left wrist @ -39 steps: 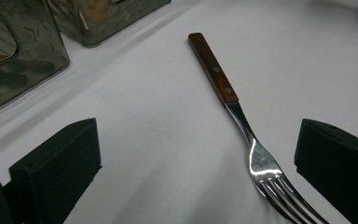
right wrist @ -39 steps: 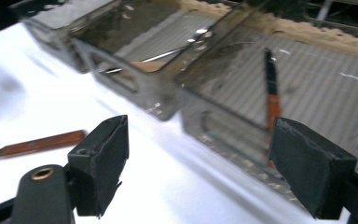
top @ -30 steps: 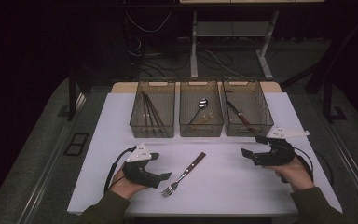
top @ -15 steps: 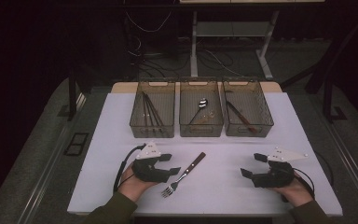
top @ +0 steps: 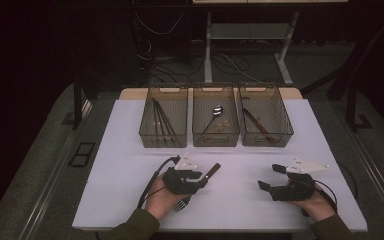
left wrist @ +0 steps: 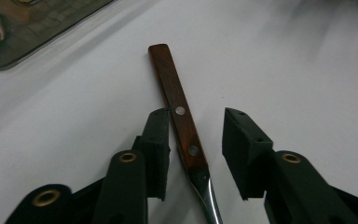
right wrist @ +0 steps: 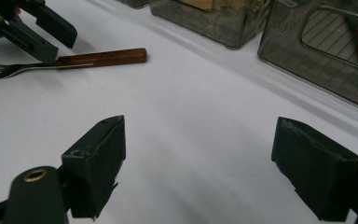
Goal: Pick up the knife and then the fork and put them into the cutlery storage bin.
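Note:
A fork (top: 211, 171) with a reddish wooden handle lies on the white table, tines toward the near edge. My left gripper (top: 200, 181) sits low over it. In the left gripper view the fork's handle (left wrist: 177, 107) runs between the jaws of the left gripper (left wrist: 196, 135), which have just been closing. One pad is at the handle's side and the other stands apart, so it is open. My right gripper (top: 270, 176) rests at the near right, open, and the right gripper (right wrist: 198, 154) has only bare table between its jaws. The right gripper view catches the fork (right wrist: 102, 58) and the left gripper (right wrist: 60, 44) farther off.
Three clear bins stand in a row at the back. The left bin (top: 150, 137) holds dark sticks, the middle bin (top: 215, 140) a spoon, and the right bin (top: 270, 141) a wooden-handled utensil. The white table (top: 125, 165) ends close below both hands.
My left gripper has slid to the right over the fork's handle, and its jaws have narrowed around it. The right hand came down toward the near edge, then stayed still.

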### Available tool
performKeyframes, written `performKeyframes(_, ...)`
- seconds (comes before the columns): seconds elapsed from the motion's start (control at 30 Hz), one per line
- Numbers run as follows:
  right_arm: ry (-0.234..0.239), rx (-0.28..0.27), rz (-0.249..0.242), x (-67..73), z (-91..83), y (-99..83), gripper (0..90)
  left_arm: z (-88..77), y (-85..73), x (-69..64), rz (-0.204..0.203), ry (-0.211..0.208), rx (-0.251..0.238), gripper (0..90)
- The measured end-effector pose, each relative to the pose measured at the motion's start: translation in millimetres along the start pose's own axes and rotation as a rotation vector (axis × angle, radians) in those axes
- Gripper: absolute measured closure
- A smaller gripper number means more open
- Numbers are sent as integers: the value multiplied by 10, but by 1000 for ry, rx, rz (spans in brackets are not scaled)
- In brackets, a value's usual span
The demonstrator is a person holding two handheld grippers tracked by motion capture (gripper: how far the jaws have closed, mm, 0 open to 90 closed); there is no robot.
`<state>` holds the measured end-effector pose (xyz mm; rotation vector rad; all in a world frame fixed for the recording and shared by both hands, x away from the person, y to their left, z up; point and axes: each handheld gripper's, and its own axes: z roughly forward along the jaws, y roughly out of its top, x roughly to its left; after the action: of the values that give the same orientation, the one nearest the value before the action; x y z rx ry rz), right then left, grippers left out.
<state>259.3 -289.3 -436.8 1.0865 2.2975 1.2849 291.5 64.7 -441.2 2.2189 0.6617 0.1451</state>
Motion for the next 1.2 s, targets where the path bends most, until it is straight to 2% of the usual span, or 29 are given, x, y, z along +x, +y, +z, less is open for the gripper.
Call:
performKeyframes(0.07, -5, -5, 2, -8, -5, 2, 177, 33, 2, -17, 7, 2, 18, 653)
performKeyframes(0.2, -4, -6, 2, -13, -12, 4, 177, 66, -11, -40, 24, 36, 61, 663)
performKeyframes(0.33, -3, -8, -2, -11, -8, 6, 177, 75, -20, -65, 30, 61, 59, 691)
performKeyframes(0.4, -1, -9, -3, -10, -9, 7, 177, 74, -18, -75, 52, 71, 69, 699)
performKeyframes(0.7, 1, 1, -5, -16, -14, 12, 177, 67, -9, -33, 39, 45, 80, 754)
performKeyframes(0.87, 14, 10, -3, -14, -4, 12, 177, 71, 15, -13, 76, 23, 92, 759)
performKeyframes(1.07, 11, 15, -3, -21, 2, 7, 177, 73, 46, 7, 44, 13, 115, 768)
performKeyframes(1.13, 11, 20, -1, -20, 4, 6, 177, 75, 67, 14, 52, 8, 131, 768)
performKeyframes(1.17, 11, 21, 0, -20, 5, 6, 177, 76, 73, 31, 69, 7, 133, 769)
performKeyframes(1.2, 11, 22, -1, -19, 5, 7, 177, 76, 73, 28, 65, 8, 133, 769)
